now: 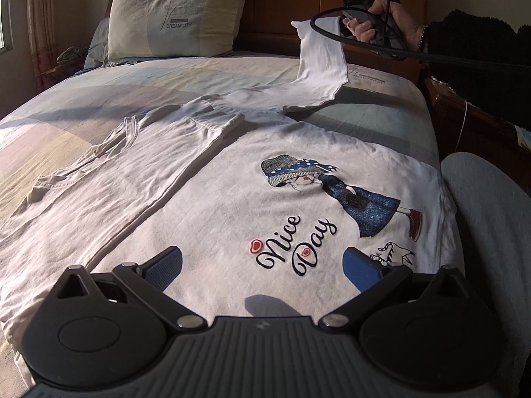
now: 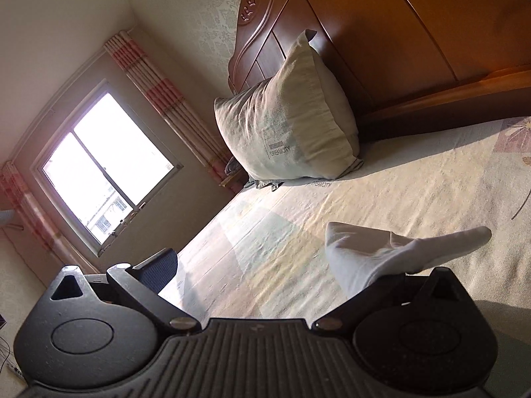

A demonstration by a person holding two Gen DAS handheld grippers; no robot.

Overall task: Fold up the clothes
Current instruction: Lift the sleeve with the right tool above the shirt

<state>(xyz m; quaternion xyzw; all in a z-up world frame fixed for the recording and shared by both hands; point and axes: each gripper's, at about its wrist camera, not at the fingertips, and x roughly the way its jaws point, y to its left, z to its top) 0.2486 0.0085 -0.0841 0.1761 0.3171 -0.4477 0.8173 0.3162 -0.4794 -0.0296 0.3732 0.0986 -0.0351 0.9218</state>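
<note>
Nearest, the left gripper (image 1: 262, 265) hangs just above the hem end of the white T-shirt (image 1: 232, 182), blue pads spread wide and holding nothing. The shirt lies print-up on the bed (image 1: 83, 99), "Nice Day" facing the camera. One side, sleeve included, is already folded over the body, its edge running as a crease up the front. Farther off, the other sleeve (image 1: 320, 63) is lifted clear of the sheet. The right gripper (image 2: 265, 265) appears spread, with the cloth draped over one finger; a firm grip cannot be confirmed. That second side fold and the crosswise folds remain. A pillow (image 1: 176, 16) leans on the headboard (image 2: 381, 33).
</note>
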